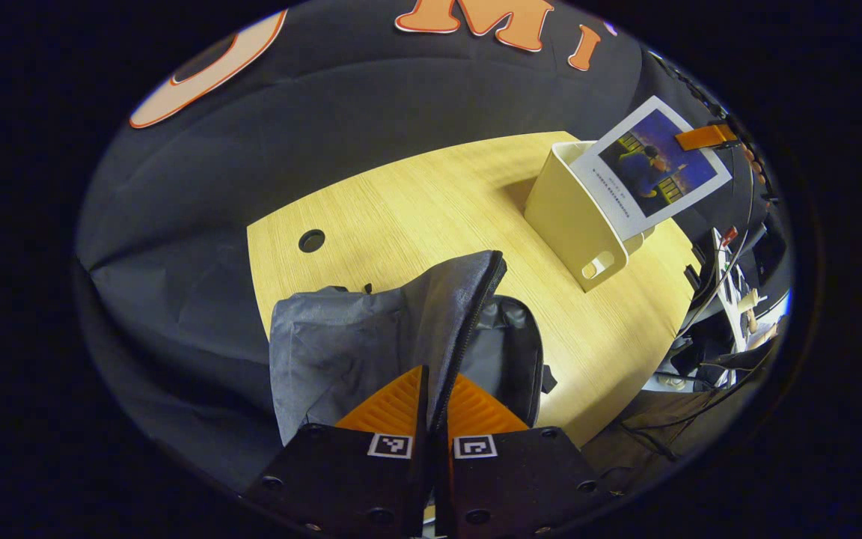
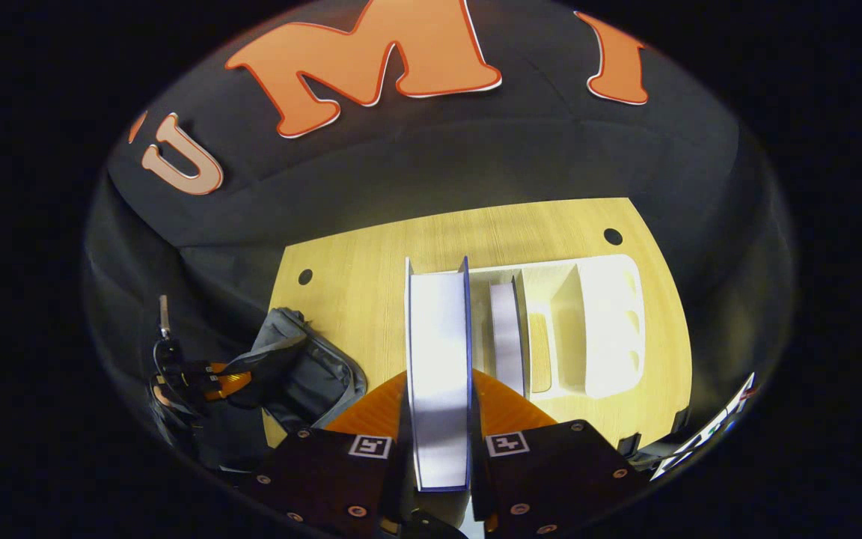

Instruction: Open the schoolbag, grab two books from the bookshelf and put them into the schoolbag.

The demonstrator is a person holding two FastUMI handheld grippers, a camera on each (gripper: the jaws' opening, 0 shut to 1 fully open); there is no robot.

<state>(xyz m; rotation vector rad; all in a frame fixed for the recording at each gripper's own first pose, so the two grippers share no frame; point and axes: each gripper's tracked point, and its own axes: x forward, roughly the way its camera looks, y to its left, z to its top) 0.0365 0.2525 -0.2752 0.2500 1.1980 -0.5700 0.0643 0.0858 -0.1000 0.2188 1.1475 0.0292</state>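
Left hand-held gripper (image 1: 431, 397) is pinching schoolbag (image 1: 371, 344) flap edge, lower centre; right hand-held gripper (image 2: 438, 404) is clamping book (image 2: 438, 359) above bookshelf (image 2: 595, 329); bare desk (image 1: 401, 202) is lying upper left.

worktop (image 1: 416, 202): pale wood grain, rounded corners — black cloth hangs behind its far edge
cable holes (image 2: 613, 236): round, dark — one near each far corner of the worktop
cables (image 1: 708, 299): dark tangle past the worktop's right edge

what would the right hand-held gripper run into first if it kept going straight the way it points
Probably the white bookshelf. The right hand-held gripper is shut on a book whose far edge points toward the rack's dividers, beside a second book standing there. Depth is hard to judge, so the table might come first.
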